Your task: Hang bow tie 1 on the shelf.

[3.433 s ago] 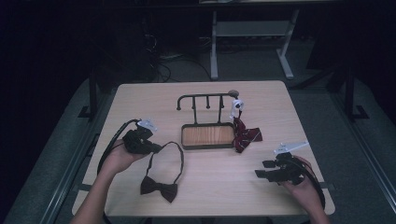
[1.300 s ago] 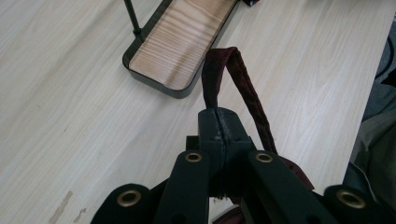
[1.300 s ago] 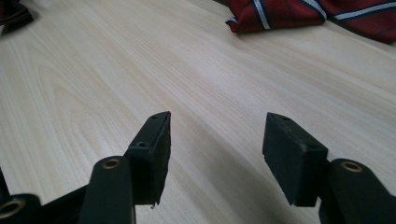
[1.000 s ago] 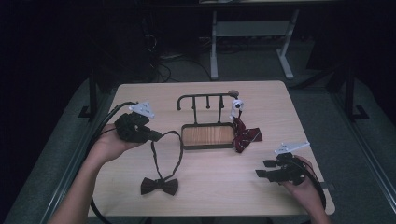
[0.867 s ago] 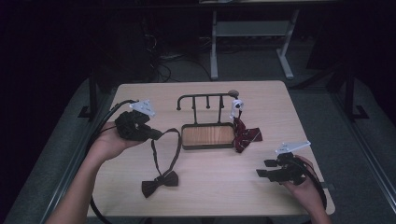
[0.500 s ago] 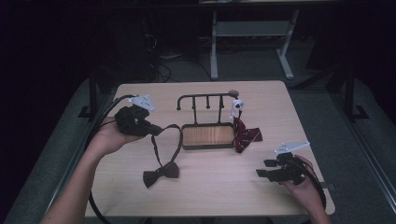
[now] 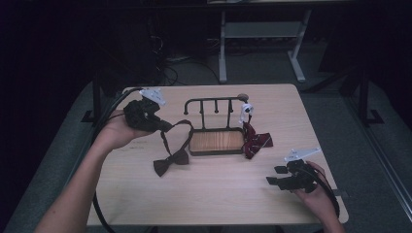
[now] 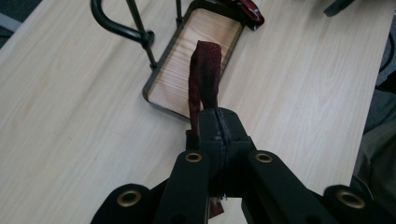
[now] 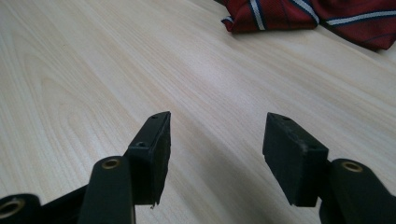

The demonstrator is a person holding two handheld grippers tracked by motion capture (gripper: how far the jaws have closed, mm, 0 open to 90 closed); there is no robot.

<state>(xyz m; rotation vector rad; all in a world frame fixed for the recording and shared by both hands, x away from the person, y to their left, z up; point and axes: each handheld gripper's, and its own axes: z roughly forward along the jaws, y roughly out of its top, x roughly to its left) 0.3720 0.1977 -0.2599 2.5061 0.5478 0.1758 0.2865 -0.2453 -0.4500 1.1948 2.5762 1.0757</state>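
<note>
Work surface: a light wood-grain table point(image 7: 214, 199) with rounded corners, standing on grey carpet. The room beyond is dark; a pale desk frame point(image 7: 257, 43) and loose cables stand behind the table.

Near the table's middle sits a black wire rack point(image 7: 214, 104) with a wooden tray base point(image 7: 216, 141). A striped red tie point(image 7: 256, 141) lies crumpled against the tray's right end, touching it.

Left gripper point(image 7: 163, 127): jaws clamped tight on the strap point(image 8: 204, 74) of a dark red bow tie point(image 7: 170, 162). The gripper is held above the table at the rack's left end. The strap loops toward the rack, and the bow itself rests on the table just in front of the tray's left corner.

Right gripper point(image 7: 272, 175): jaws wide apart, nothing between them, low over bare wood at the front right, well apart from the rack.
</note>
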